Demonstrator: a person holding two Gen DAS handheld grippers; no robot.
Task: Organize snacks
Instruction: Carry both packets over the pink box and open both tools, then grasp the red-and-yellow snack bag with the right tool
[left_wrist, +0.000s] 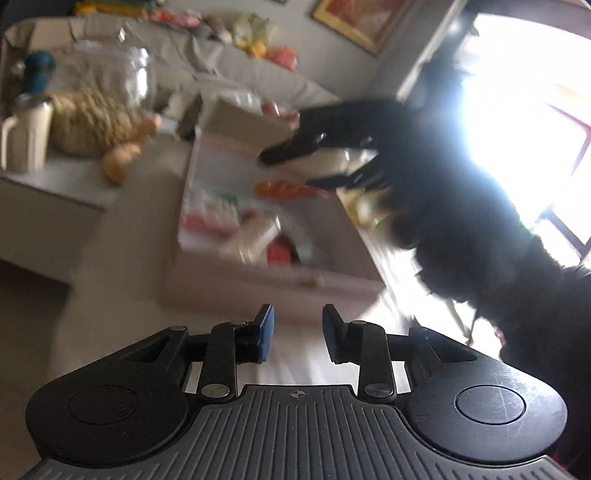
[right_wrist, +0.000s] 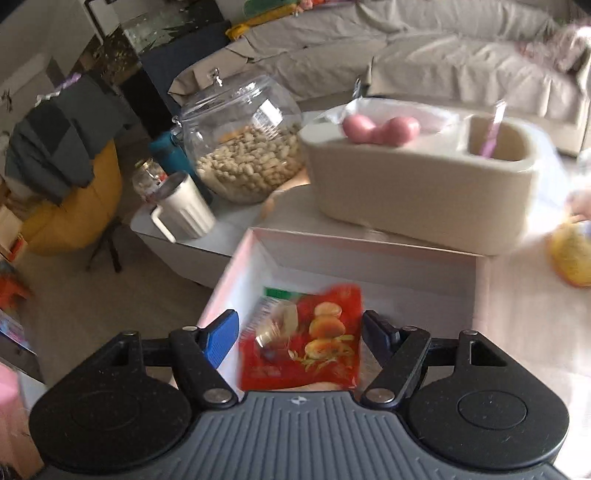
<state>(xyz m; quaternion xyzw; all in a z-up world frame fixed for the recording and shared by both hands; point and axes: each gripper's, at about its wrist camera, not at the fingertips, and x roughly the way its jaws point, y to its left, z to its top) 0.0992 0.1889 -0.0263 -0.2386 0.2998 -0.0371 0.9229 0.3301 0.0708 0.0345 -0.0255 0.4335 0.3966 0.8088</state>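
Note:
A pink-rimmed white box (right_wrist: 369, 258) sits on the table. A red snack packet (right_wrist: 317, 339) lies between my right gripper's (right_wrist: 299, 336) open fingers, over the box; the pads do not touch it. In the left wrist view the right gripper (left_wrist: 291, 166) hangs open above the box (left_wrist: 258, 273), with the red packet (left_wrist: 288, 189) just below its fingers. Several other snack packets (left_wrist: 236, 225) lie in the box. My left gripper (left_wrist: 298, 332) is open and empty, in front of the box's near wall.
A beige two-compartment holder (right_wrist: 424, 184) with pink round things stands behind the box. A glass jar of peanuts (right_wrist: 240, 147), a white mug (right_wrist: 184, 210) and a teal bottle (right_wrist: 170, 155) sit on a side table at left. A yellow packet (right_wrist: 572, 254) lies at right. A sofa (right_wrist: 461, 55) is behind.

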